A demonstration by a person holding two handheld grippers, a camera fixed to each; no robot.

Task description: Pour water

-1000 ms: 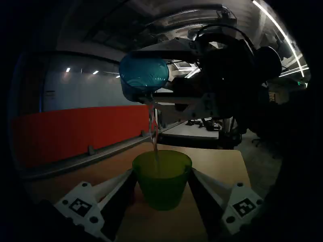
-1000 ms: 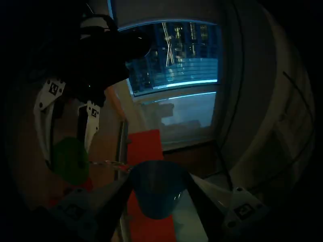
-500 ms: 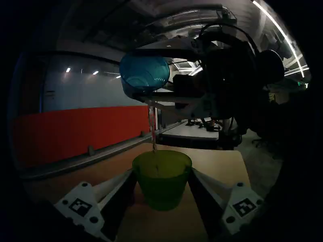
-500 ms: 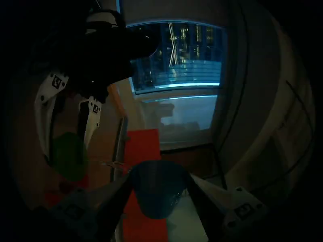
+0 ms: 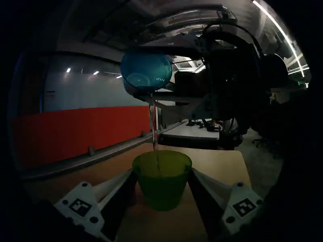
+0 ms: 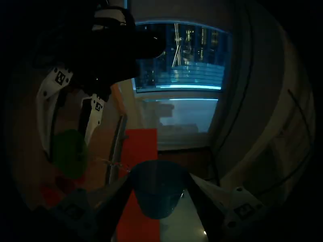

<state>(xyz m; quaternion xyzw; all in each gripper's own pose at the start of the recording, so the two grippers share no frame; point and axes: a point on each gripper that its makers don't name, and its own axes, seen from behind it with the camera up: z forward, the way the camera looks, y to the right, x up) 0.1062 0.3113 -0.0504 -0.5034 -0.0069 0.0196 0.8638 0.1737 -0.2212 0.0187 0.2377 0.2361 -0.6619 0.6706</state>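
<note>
Dim office walls and a red partition are seen behind the desk. A green cup is gripped upright between the left tongs. Above those tongs, a blue cup is held clenched and tipped by the right tongs, and a thin stream of water is let down into the green cup.

Behind the blue cup, your right gripper sinks into one dark mass, so its outline cannot be made out. Between the fingers of your left gripper, the green cup is too dim to tell how full it is. In front of your right gripper, the blue cup's inside is dark; how much it holds, you cannot tell.
</note>
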